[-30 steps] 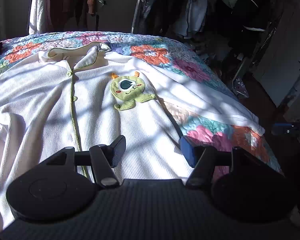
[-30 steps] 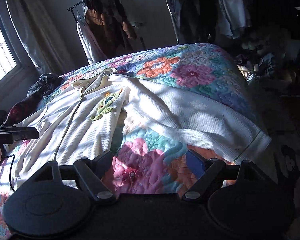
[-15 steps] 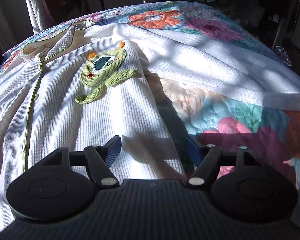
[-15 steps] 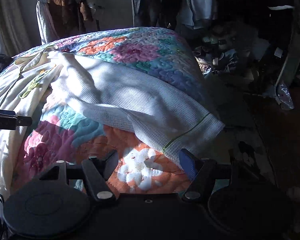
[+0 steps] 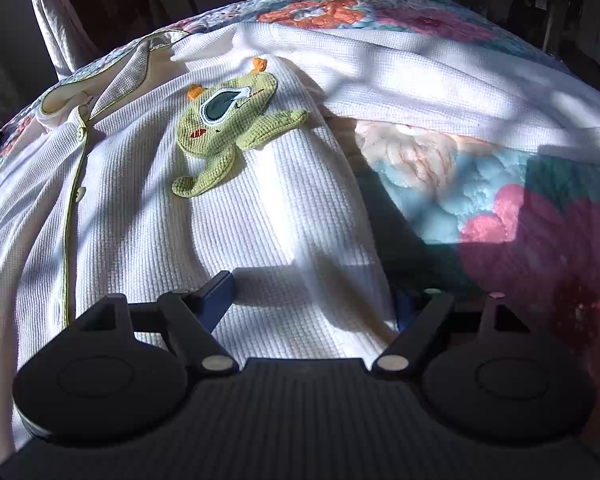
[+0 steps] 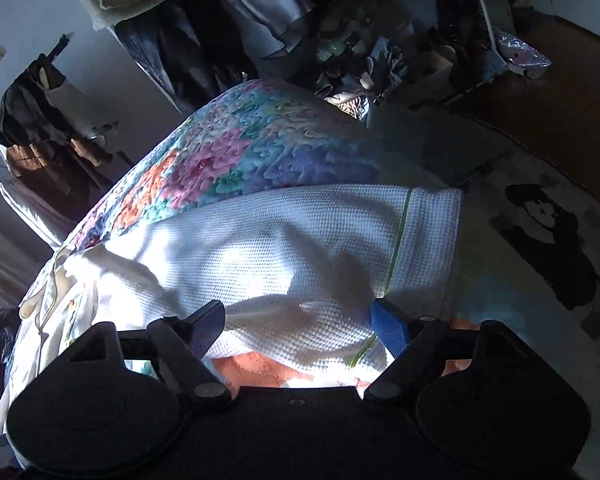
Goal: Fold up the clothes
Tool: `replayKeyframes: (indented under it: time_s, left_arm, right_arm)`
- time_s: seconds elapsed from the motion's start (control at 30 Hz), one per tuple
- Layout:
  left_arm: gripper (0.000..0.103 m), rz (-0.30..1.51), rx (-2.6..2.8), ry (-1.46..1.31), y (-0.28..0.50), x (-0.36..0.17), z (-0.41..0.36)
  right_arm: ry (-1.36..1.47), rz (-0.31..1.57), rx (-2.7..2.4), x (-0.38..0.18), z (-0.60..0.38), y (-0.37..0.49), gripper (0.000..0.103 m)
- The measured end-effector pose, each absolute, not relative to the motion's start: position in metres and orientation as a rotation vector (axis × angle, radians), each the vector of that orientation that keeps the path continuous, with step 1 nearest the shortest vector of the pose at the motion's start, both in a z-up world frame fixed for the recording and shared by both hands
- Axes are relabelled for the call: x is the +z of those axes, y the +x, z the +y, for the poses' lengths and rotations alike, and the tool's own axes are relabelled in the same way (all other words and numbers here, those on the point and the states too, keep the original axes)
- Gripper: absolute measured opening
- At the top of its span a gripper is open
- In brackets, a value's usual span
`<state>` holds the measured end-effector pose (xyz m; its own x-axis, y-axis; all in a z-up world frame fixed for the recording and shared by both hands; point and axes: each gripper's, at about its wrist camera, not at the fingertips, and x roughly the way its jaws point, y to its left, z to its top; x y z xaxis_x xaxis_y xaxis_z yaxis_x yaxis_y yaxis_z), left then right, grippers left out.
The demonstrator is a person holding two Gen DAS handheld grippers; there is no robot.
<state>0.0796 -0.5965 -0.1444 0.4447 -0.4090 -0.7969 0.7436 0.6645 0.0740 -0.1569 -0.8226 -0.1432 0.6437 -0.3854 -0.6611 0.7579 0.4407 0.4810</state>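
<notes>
Between the fingers of the left gripper (image 5: 312, 300) lay the side edge of the white waffle-knit pajama top (image 5: 148, 216); its jaws had just been closing, and the right pad was hidden behind the fabric edge, so whether they pinched the cloth I could not tell. Just ahead of that gripper sat a green knitted monster patch (image 5: 228, 128) with one big eye and orange horns, and to its left ran the lime-piped button placket (image 5: 70, 216) up to the collar (image 5: 72, 100). No readable writing showed anywhere.

Under the right gripper (image 6: 298, 320) spread the top's sleeve (image 6: 280, 248), stretched away from the body toward the bed's edge, its cuff (image 6: 428, 240) marked by a lime stripe just ahead of the blue right pad. Those jaws had just been opening and stood wide, straddling the sleeve without pressing on it.

Beneath the garment lay a floral quilt (image 5: 480, 200) in pink, orange and teal, covering the bed and striped with sunlight and shadow. Beyond the bed hung dark clothes on a rack (image 6: 40, 128), and to the right a rug with a dark figure (image 6: 552, 240) covered the floor.
</notes>
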Motion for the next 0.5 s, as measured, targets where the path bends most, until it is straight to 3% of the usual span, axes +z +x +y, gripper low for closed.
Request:
replayKeyframes:
  time_s: [0.07, 0.1, 0.13, 0.17, 0.37, 0.5]
  left_arm:
    - [0.008, 0.812, -0.752, 0.464, 0.076, -0.138, -0.591]
    - [0.007, 0.791, -0.755, 0.471, 0.072, -0.135, -0.587]
    - [0.007, 0.778, -0.752, 0.476, 0.070, -0.133, -0.582]
    - [0.006, 0.768, -0.748, 0.481, 0.068, -0.131, -0.577]
    - [0.006, 0.788, -0.767, 0.449, 0.062, -0.121, -0.555]
    - [0.006, 0.808, -0.759, 0.479, 0.062, -0.120, -0.552]
  right_arm:
    - [0.793, 0.519, -0.801, -0.145, -0.828, -0.145, 0.073]
    - [0.723, 0.540, -0.809, -0.144, -0.830, -0.138, 0.053]
    - [0.643, 0.563, -0.811, -0.143, -0.832, -0.131, 0.016]
    - [0.580, 0.550, -0.809, -0.138, -0.833, -0.130, 0.005]
    - [0.270, 0.424, -0.942, -0.090, -0.853, -0.155, 0.000]
    - [0.435, 0.418, -0.937, -0.085, -0.889, -0.180, 0.001]
